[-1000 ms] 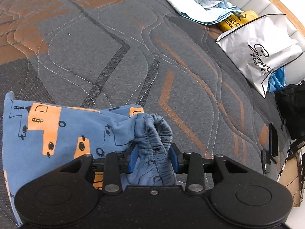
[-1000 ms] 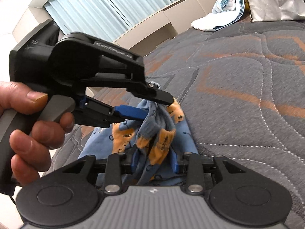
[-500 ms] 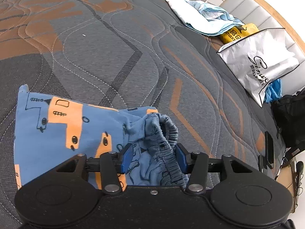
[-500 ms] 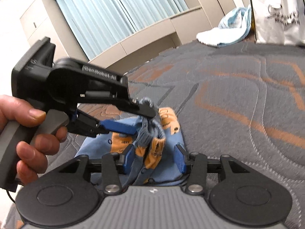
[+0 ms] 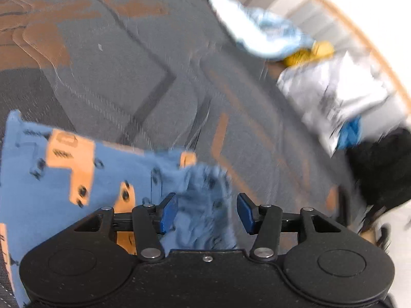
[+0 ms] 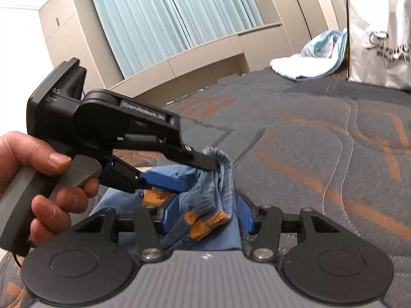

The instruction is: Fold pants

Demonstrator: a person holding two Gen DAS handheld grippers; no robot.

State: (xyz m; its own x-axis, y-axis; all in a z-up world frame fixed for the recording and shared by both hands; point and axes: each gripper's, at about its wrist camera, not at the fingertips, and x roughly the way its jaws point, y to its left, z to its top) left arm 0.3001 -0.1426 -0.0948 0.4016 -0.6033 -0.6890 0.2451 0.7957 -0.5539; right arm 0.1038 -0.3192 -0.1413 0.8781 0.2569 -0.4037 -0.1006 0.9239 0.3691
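Note:
Blue child's pants [image 5: 64,179] with orange truck prints lie folded on the grey and orange quilted bed [image 5: 115,64]. My left gripper [image 5: 206,213] is open, its blue pads [image 5: 168,213] apart on either side of the bunched waistband. In the right wrist view my right gripper [image 6: 206,217] is open too, with the bunched pants [image 6: 218,179] between its pads. The left gripper's body [image 6: 115,133], held by a hand, shows just above the cloth there. The left wrist view is blurred.
A white shopping bag [image 5: 341,97] stands at the bed's far right, also in the right wrist view [image 6: 377,38]. Light blue and white laundry [image 5: 259,38] lies at the far edge, with a yellow item [image 5: 308,54] beside it. A black bag [image 5: 380,169] sits on the right.
Both grippers have opened and let go of the bunched waistband, which they held shut a second ago. The pants have sunk toward the bed. The left view is now in motion blur.

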